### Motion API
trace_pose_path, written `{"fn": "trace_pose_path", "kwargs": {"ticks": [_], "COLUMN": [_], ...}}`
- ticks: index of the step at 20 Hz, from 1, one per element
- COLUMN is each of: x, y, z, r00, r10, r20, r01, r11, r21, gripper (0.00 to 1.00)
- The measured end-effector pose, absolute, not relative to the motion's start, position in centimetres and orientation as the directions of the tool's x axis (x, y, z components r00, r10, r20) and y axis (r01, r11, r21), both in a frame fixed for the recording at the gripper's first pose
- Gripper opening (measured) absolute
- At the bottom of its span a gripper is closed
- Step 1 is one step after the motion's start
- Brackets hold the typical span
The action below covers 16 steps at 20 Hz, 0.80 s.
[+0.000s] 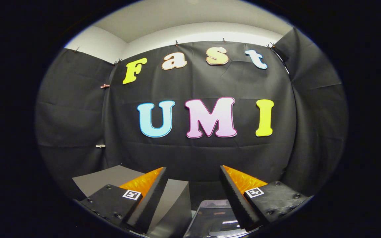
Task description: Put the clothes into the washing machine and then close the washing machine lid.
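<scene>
My gripper (pixel 193 172) is open, held high and level, with nothing between its two fingers. Low between the fingers, close beneath them, a glossy dark rounded panel (pixel 215 218) shows; it looks like the washing machine's lid or top, though I cannot tell which. Only its near part shows, with light reflections on it.
A grey table surface (pixel 111 180) lies beyond the left finger, and a grey box-like block (pixel 174 201) stands just right of that finger. Black cloth walls close the booth ahead and on both sides, with white wall and ceiling above.
</scene>
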State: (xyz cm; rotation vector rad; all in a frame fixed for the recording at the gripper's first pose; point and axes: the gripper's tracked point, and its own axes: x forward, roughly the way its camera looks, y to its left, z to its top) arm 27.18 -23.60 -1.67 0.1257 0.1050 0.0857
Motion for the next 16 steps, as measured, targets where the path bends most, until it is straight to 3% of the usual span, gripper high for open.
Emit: {"fn": "trace_pose_path", "kwargs": {"ticks": [16], "x": [27.57], "y": [-23.51], "z": [-1.74], "r00": [0.991], "r10": [0.09], "r20": [-0.098], "r01": [-0.076], "r11": [0.987], "r21": [0.141], "gripper": [0.98]}}
